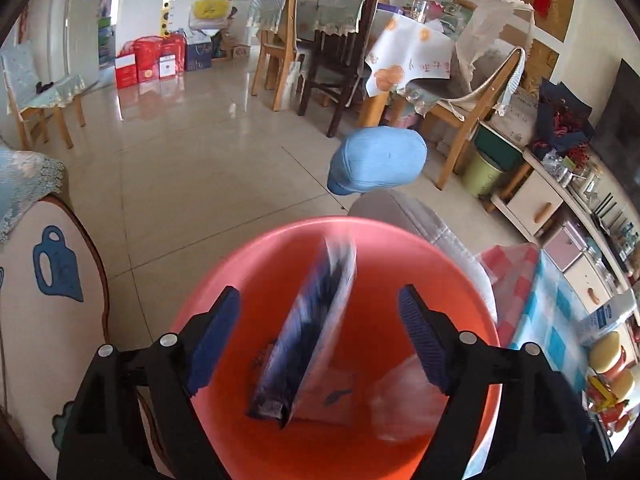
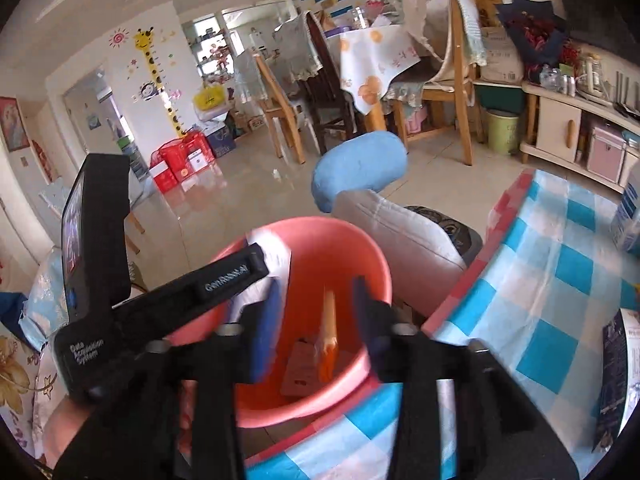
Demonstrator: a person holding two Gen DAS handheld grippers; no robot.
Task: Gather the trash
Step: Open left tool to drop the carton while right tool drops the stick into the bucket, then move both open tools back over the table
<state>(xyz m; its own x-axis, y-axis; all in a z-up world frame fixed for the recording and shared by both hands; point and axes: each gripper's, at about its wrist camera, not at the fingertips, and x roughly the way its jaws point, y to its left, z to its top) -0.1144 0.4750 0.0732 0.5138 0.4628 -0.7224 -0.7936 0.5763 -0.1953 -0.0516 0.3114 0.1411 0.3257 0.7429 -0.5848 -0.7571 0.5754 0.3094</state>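
A coral-red plastic basin (image 1: 448, 280) sits just under my left gripper (image 1: 320, 292), whose jaws stand wide open over it. A blue-and-white wrapper (image 1: 312, 328), blurred, hangs free between the blue pads (image 1: 216, 332) with neither pad touching it. Crumpled clear plastic (image 1: 404, 396) lies in the basin. In the right wrist view my right gripper (image 2: 316, 282) is open above the same basin (image 2: 320, 248). A thin orange wrapper (image 2: 329, 332), also blurred, is loose between its fingers. A pink card (image 2: 298, 372) rests on the basin floor. The left gripper's black body (image 2: 160, 300) reaches in from the left.
A table with a blue-checked cloth (image 2: 560, 280) borders the basin on the right, carrying a box (image 2: 628, 212) and a dark packet (image 2: 612, 364). A blue cap (image 1: 376, 160) sits above grey padding (image 2: 400, 236) behind the basin. A cushioned sofa (image 1: 40, 280) is at left. Dining chairs (image 1: 340, 60) stand farther back.
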